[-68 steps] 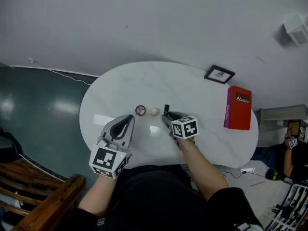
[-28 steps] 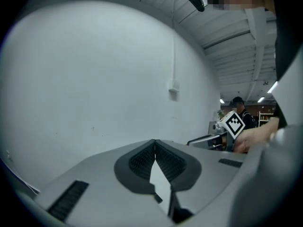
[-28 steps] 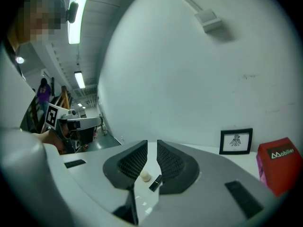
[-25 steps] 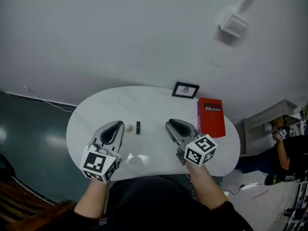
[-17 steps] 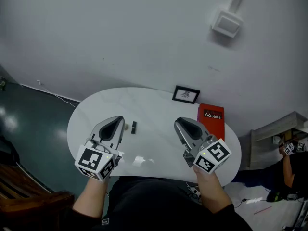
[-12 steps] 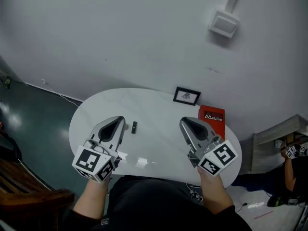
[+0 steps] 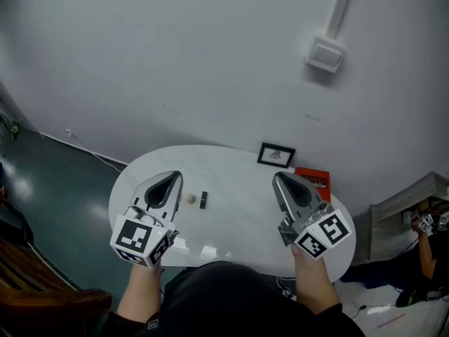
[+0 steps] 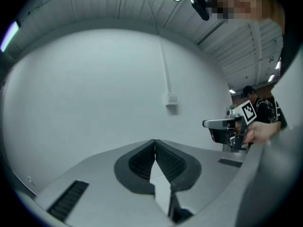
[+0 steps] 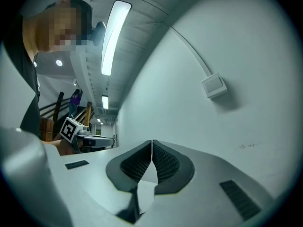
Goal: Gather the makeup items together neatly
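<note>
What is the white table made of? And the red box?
The table looks like polished stone, maybe marble or a lookalike: white and shiny, with bright reflections. The red box seems to be matte cardboard with white print, though it is small and partly hidden.

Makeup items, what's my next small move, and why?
Probably shift the left gripper aside to check beneath it: the beige ball and black tube lie side by side on the table, and both it and the right gripper are shut and empty.
</note>
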`<state>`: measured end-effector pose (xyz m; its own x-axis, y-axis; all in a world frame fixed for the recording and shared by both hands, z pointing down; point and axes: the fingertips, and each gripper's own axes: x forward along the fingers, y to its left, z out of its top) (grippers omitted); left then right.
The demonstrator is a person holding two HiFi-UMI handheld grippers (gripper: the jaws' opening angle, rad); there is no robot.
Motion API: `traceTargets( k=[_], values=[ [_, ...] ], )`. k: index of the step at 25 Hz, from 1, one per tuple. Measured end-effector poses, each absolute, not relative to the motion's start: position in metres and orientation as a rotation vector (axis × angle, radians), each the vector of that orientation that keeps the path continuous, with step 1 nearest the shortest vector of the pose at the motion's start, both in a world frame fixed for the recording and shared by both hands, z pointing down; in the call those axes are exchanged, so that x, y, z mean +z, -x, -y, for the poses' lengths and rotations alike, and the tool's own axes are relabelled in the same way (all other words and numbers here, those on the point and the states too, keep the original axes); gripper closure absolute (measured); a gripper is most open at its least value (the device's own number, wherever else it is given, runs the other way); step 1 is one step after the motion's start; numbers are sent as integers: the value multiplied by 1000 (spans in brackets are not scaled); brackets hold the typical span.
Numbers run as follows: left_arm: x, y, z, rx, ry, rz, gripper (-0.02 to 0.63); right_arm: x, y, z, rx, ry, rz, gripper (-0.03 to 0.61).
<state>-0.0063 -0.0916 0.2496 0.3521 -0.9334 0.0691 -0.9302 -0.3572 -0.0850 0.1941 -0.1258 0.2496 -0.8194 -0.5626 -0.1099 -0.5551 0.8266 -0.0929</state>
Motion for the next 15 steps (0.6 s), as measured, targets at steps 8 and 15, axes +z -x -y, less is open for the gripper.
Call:
traceTargets(
  k=[8, 15],
  values=[
    [254, 19, 99, -147, 2598, -1744, 603, 247, -171, 128, -55, 894, -2874, 543],
    [258, 10, 100, -151, 2629, -1725, 603, 255, -162, 121, -53, 912, -2902, 545]
  ],
)
